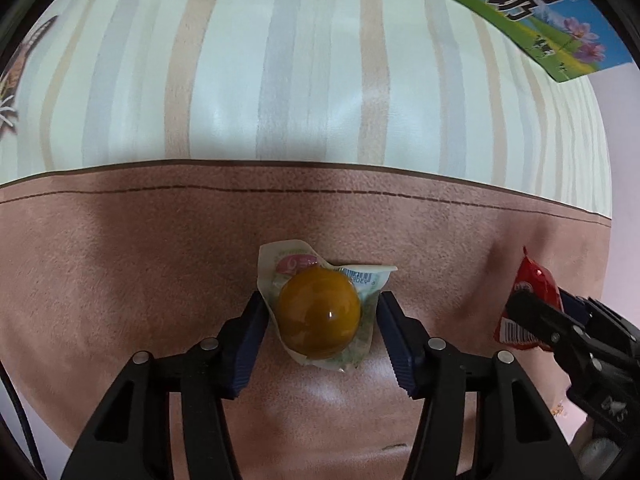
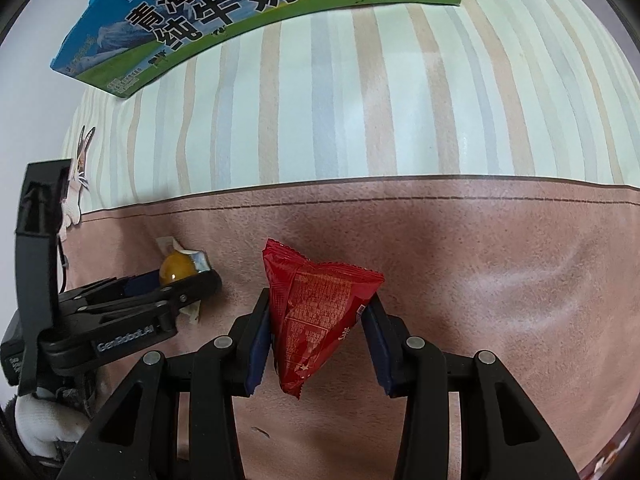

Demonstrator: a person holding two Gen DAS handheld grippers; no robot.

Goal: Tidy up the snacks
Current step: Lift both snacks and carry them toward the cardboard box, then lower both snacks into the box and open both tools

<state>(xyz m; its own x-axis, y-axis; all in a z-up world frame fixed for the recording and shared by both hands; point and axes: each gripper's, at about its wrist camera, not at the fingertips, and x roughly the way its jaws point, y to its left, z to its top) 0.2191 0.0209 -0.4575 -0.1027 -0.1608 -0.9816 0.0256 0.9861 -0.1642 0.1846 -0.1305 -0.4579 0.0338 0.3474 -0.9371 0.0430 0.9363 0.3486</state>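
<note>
Setting: domestic interior, most likely a home dining or living area. Evidence: bench covered by a glossy wipe-clean tablecloth (image 2: 360,120), pastel stripes in cream, blue and tan above a pinkish-brown suede-look border with printed stitching; cartoon rabbit motif (image 2: 82,152) at the cloth's edge; retail milk carton box (image 2: 224,12) printed with cows, meadow and Chinese lettering lying on the cloth; plain pale wall behind. No industrial or laboratory fittings visible.

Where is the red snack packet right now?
The red snack packet sits pinched in the right tool at the centre of the right wrist view, above the pink tablecloth, to the right of the orange jelly cup.
</note>
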